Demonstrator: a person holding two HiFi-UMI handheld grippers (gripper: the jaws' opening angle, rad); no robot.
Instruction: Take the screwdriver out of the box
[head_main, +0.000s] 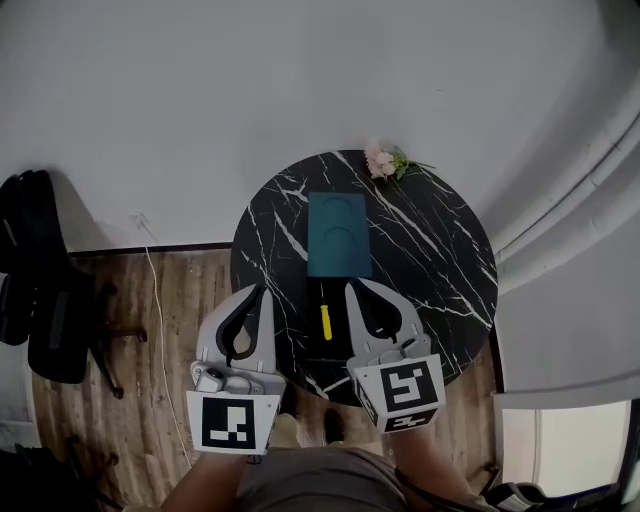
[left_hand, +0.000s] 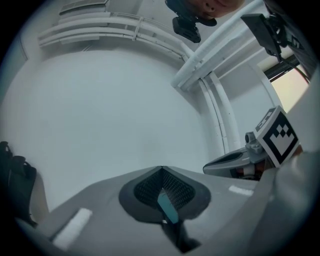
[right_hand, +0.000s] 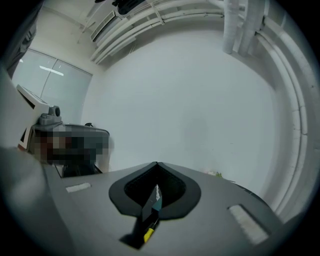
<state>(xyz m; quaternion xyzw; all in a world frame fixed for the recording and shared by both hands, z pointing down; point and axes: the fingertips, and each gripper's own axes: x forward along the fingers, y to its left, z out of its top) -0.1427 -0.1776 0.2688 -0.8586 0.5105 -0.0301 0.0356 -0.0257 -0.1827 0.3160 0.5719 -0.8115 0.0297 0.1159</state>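
The left gripper (head_main: 262, 291) and right gripper (head_main: 352, 287), both pressed together and empty, flank the yellow screwdriver (head_main: 325, 321) lying on the surface (head_main: 430, 250) just outside the teal box (head_main: 338, 235), so the task looks done

Round black marble tbl (head_main: 440, 260), white veins. Teal box (head_main: 338, 235) lies flat just ahead of both claw tips. Yellow-handled screwdriver (head_main: 325, 315) on tbl btwn left claw (head_main: 255, 290) & right claw (head_main: 358, 285). Pink flowers (head_main: 382, 160) at far edge, well beyond.
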